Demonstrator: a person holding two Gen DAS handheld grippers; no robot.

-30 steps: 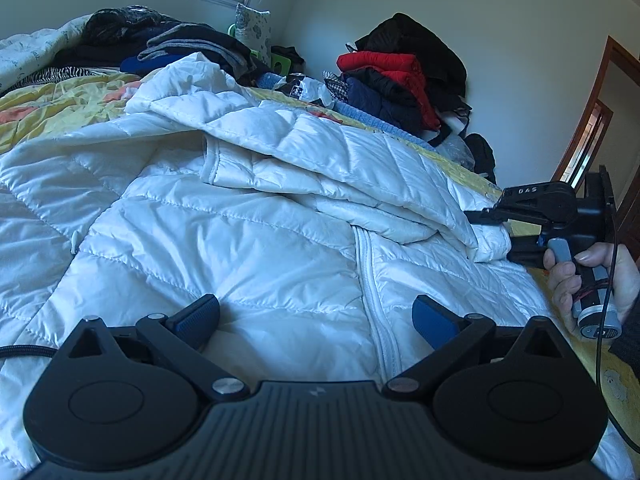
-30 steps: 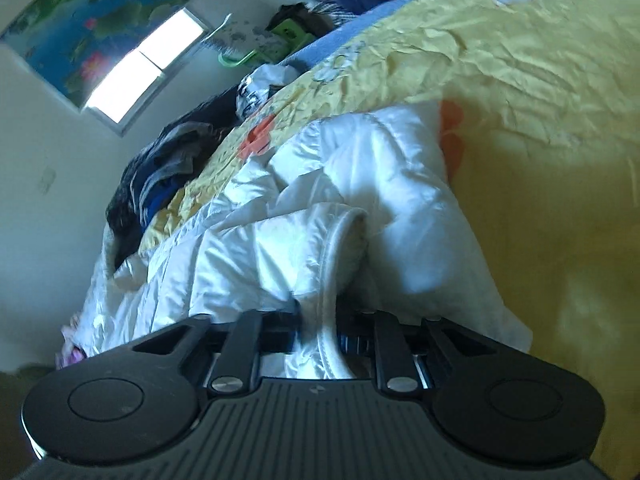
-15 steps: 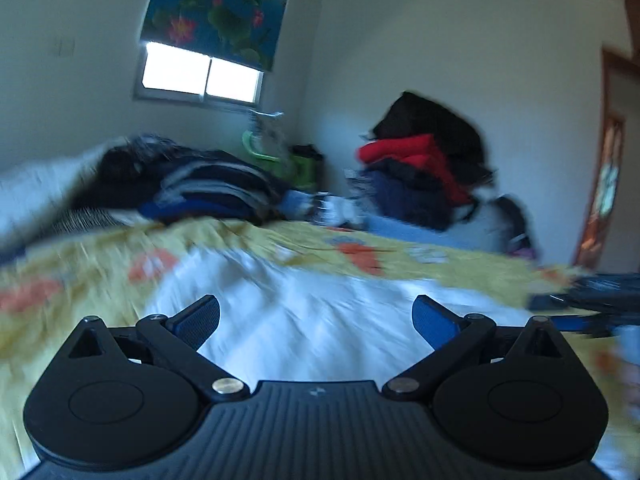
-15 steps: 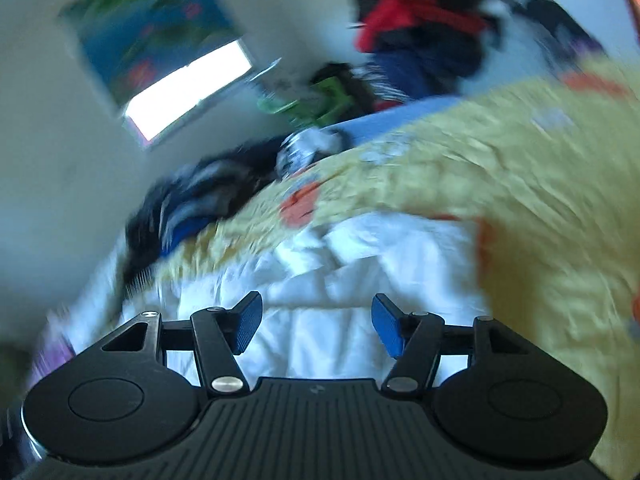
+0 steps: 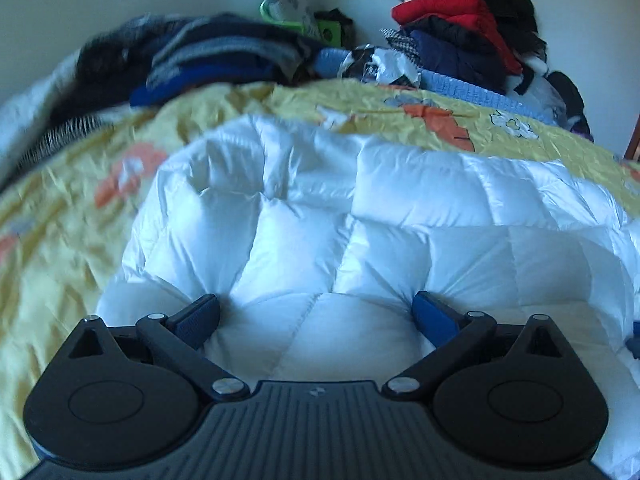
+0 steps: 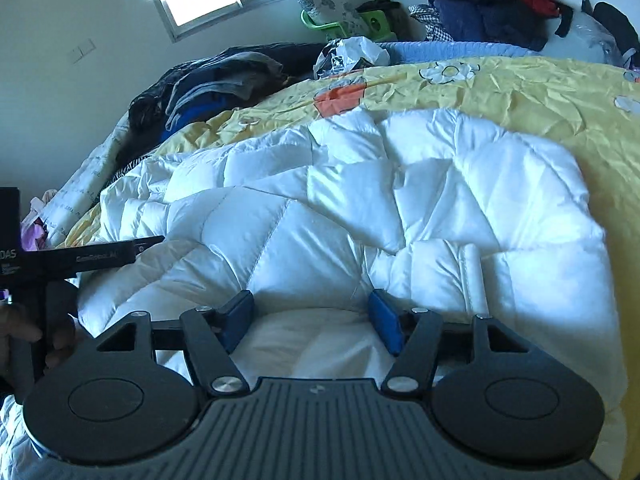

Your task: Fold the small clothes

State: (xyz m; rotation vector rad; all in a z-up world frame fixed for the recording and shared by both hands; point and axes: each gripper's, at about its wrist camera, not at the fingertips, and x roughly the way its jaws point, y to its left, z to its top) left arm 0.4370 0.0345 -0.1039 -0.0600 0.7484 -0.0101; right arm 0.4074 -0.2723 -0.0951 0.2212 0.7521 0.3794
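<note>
Yellow bedspread (image 6: pixel 520 92) fills the frame, with the white puffer jacket (image 6: pixel 360 208) folded at centre. Right gripper (image 6: pixel 312 322), jaws just opened, stands wide and empty over it; left gripper (image 5: pixel 316 320) gapes wide, holding nothing.

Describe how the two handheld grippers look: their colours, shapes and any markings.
Both are black plastic. The left gripper and right gripper each have a ribbed central body, two round discs at the sides, angled link arms with silver rivets, and blue pads. From the right wrist view, the left gripper's side carries small white lettering, too small to read fully.
</note>
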